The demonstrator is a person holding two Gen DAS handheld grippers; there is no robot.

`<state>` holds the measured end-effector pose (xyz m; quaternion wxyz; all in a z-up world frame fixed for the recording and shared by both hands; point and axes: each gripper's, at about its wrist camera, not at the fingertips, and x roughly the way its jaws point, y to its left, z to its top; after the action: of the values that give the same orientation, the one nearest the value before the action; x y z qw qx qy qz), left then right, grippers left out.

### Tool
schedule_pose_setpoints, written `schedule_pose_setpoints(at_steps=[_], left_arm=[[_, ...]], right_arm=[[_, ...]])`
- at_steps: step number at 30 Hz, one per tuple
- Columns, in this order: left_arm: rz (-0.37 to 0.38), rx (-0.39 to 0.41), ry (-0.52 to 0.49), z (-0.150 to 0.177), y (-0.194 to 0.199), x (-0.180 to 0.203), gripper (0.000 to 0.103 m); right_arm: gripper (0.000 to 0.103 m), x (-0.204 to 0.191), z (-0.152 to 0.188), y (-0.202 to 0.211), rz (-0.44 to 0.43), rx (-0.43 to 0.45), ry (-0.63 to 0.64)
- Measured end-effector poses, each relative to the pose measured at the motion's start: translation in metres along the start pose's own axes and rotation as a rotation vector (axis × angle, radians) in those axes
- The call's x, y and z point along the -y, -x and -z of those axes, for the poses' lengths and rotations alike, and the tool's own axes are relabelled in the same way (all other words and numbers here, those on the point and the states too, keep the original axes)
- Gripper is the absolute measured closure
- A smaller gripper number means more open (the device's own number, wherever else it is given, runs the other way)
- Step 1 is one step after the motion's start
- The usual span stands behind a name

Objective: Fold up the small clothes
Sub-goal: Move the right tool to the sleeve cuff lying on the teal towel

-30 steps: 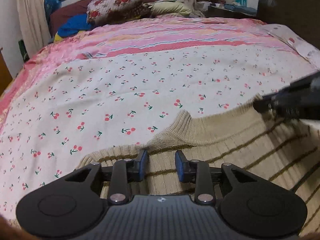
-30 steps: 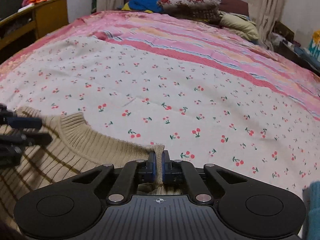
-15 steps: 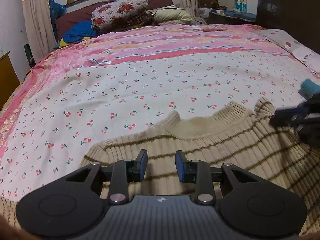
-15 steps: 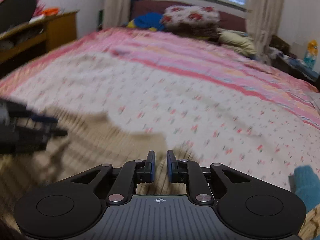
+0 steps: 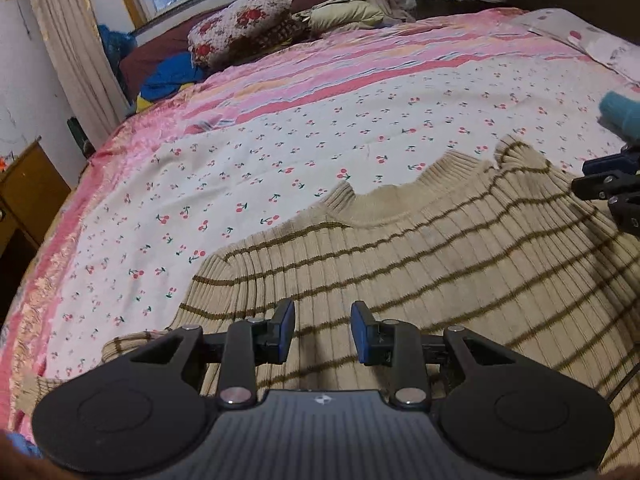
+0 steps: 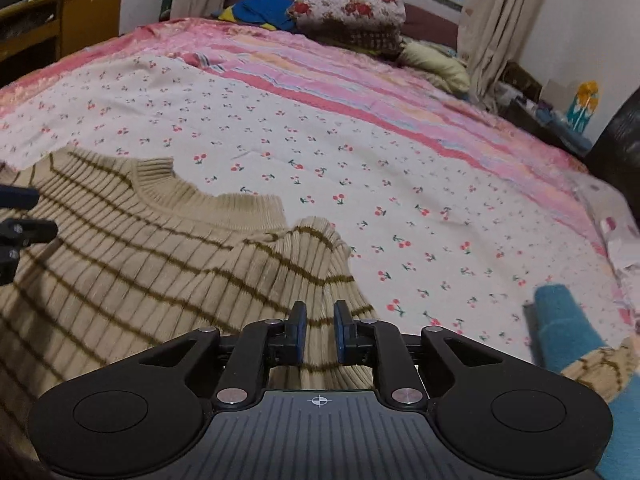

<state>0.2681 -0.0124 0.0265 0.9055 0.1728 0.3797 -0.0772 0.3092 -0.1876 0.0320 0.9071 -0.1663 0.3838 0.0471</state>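
Note:
A beige ribbed sweater (image 5: 460, 264) with thin olive stripes lies flat on the cherry-print bedsheet (image 5: 280, 152), its collar (image 6: 208, 208) toward the pillows. My left gripper (image 5: 322, 320) hovers open over the sweater's left shoulder area, nothing between its pads. My right gripper (image 6: 319, 320) sits over the right shoulder (image 6: 316, 256), which is rumpled. Its jaws are opening, and the pads press on nothing. Each gripper also shows at the edge of the other's view: the right gripper (image 5: 608, 184) and the left gripper (image 6: 16, 216).
A teal knitted piece (image 6: 560, 320) lies on the sheet right of the sweater. Pillows (image 6: 352, 12) and a blue cloth (image 6: 260, 8) sit at the head of the bed, under a window. A wooden desk (image 6: 64, 20) stands at the left, a dark cabinet (image 6: 620, 140) at the right.
My right gripper was shut on the sweater's shoulder edge and has let it go. Both grippers drew back from the collar, so more of the sweater shows.

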Motion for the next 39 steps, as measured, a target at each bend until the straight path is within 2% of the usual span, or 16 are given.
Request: schedule_pose_setpoints(at_steps=[5, 12, 17, 26, 30, 32, 39], left_arm=[[-0.033, 0.006, -0.053, 0.001, 0.008, 0.011, 0.065], [-0.078, 0.007, -0.100, -0.001, 0.014, 0.018, 0.065], [-0.095, 0.006, -0.098, -0.005, 0.011, 0.019, 0.065], [-0.178, 0.018, -0.176, -0.004, 0.008, 0.032, 0.065], [-0.201, 0.034, -0.205, -0.004, 0.009, 0.038, 0.065], [-0.189, 0.033, -0.203, -0.005, 0.010, 0.041, 0.065], [-0.099, 0.037, -0.178, -0.006, 0.014, 0.053, 0.065]], right_arm=[[0.084, 0.008, 0.013, 0.013, 0.012, -0.009, -0.004], [0.084, 0.023, 0.029, 0.027, 0.025, -0.008, -0.027], [0.084, 0.035, 0.045, 0.033, 0.038, -0.023, -0.037], [0.083, 0.061, 0.069, 0.039, 0.107, -0.048, -0.056], [0.080, 0.074, 0.078, 0.044, 0.128, -0.056, -0.077], [0.076, 0.081, 0.083, 0.047, 0.135, -0.056, -0.093], [0.076, 0.113, 0.102, 0.057, 0.128, -0.072, -0.214]])
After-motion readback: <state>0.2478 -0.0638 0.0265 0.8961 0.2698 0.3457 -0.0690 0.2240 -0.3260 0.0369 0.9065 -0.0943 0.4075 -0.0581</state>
